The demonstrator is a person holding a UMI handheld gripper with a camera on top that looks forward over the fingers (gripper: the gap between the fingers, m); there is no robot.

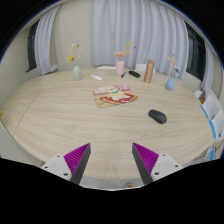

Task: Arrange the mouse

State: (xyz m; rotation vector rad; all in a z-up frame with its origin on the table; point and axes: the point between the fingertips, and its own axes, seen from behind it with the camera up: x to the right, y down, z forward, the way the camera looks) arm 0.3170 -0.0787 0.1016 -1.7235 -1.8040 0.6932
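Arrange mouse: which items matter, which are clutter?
Job: mouse, far ahead of the open fingers; gripper.
Clutter: book, brown bottle, pink cup, teal vase, blue vase.

Setting: domestic room, likely a living or dining area.
Furniture: round wooden table [60, 115] fills the view.
Backdrop: pale curtains [125, 25] hang from 10 to 2 o'clock.
Decor: flower vases [76, 70] at 11 o'clock; book [114, 96] at 12 o'clock.
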